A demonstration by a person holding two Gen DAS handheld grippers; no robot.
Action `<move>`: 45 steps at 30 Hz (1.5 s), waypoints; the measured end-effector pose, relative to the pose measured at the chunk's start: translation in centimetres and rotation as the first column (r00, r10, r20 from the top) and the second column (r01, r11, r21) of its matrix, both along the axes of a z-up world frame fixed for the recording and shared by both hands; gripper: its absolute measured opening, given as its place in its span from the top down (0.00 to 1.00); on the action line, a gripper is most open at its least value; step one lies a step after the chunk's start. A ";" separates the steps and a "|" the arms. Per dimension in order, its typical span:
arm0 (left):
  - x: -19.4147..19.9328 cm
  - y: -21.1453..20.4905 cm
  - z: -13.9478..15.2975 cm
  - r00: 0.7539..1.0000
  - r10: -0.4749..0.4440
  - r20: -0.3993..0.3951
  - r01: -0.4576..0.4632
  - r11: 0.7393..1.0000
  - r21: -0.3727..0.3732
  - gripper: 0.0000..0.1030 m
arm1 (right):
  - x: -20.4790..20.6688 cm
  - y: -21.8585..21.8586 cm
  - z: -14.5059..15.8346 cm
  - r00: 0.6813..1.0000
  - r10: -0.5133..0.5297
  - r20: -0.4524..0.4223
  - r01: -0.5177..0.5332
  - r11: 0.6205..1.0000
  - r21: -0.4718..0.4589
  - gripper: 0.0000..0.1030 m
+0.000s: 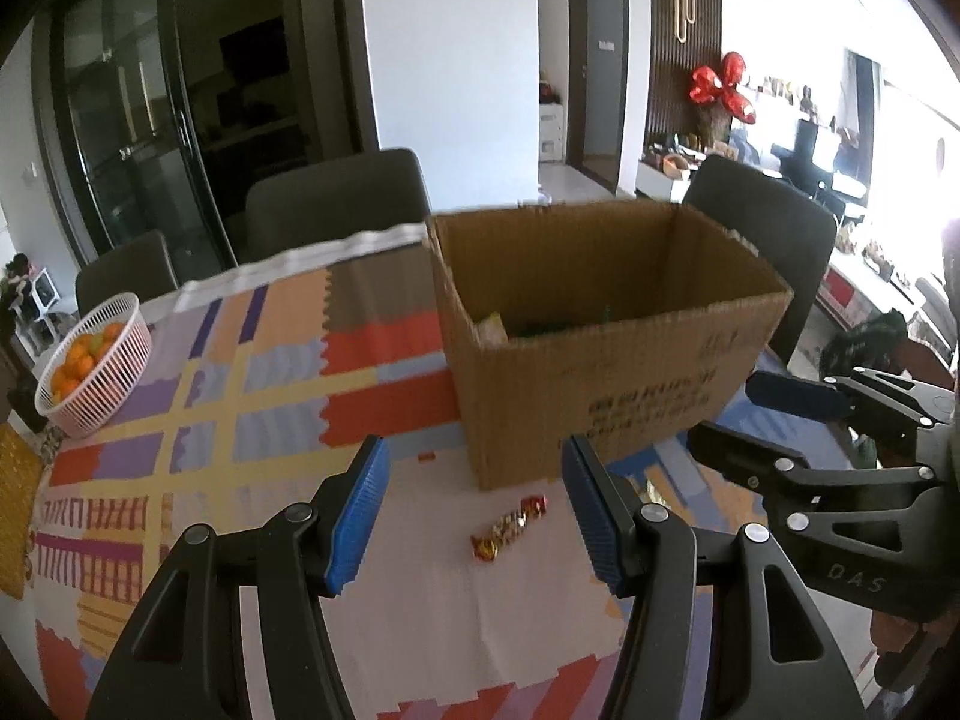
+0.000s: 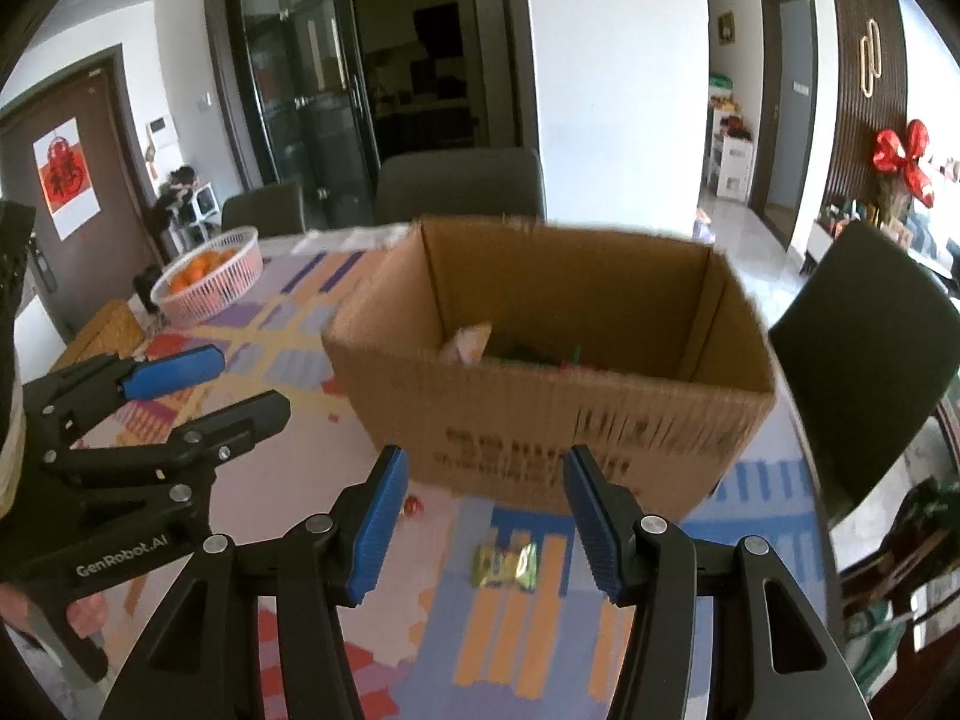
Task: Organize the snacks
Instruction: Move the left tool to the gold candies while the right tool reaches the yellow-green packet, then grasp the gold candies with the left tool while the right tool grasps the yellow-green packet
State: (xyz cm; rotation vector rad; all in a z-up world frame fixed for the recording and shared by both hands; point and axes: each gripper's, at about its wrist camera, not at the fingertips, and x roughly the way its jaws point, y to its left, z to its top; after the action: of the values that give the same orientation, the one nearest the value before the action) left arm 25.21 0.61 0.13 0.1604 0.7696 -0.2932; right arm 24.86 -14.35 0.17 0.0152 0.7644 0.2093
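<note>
**Both tools spread, two candies loose in front of the box**

Left tool (image 1: 474, 510): released, blue pads wide apart, nothing between them. Hangs above the counter (image 1: 240, 396), which is covered in a patchwork cloth of orange, purple and yellow blocks.

Red-and-gold foil-wrapped candy (image 1: 509, 527) lies on the cloth in the lower middle of the left wrist view, framed between the two pads but clearly below them, not touching. It sits just in front of the near corner of the open brown corrugated cardboard box (image 1: 600, 372).

Right tool (image 2: 480, 516): also released, pads apart, empty. In its view a yellow-green wrapped candy (image 2: 507, 564) lies on the cloth, lower middle of frame, between the pads and near the box's front wall. A small red wrapper (image 2: 413, 505) shows just beside the left pad, at the box's foot; too blurred to say more.

Box interior: a pale packet (image 2: 471, 343) leans against the left inner wall, green and red wrappers beside it on the bottom.

White plastic lattice basket of oranges (image 1: 90, 360) sits at the left edge of the left wrist view, well apart from the box. Dark upholstered chairs (image 1: 336, 204) stand behind the counter.

Each tool shows in the other's view, side by side.
</note>
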 end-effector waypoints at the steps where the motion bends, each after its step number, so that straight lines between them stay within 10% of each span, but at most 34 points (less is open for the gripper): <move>1: -0.1 0.0 -0.4 1.000 -0.004 -0.007 0.004 1.000 0.002 0.43 | -0.1 0.1 -0.6 1.000 0.000 -0.016 0.000 1.000 -0.002 0.46; 19: 1.6 -0.8 -9.1 0.985 -0.057 -0.163 0.066 0.996 0.053 0.43 | 1.4 0.5 -9.9 0.971 -0.009 -0.238 -0.002 0.999 -0.044 0.47; 36: 4.5 -2.4 -12.3 0.971 -0.052 -0.234 0.063 0.997 0.039 0.44 | 3.9 1.1 -12.5 0.961 -0.025 -0.277 0.012 0.999 -0.048 0.46; 45: 4.7 -2.6 -12.9 0.965 -0.048 -0.259 0.056 0.998 0.021 0.75 | 4.5 2.5 -13.2 0.964 -0.017 -0.266 -0.002 0.997 -0.072 0.53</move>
State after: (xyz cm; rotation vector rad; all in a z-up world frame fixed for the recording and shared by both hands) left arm 29.88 -1.99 -12.76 0.1713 1.0297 -0.3577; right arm 29.36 -11.84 -13.01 -0.0219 1.0405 0.1742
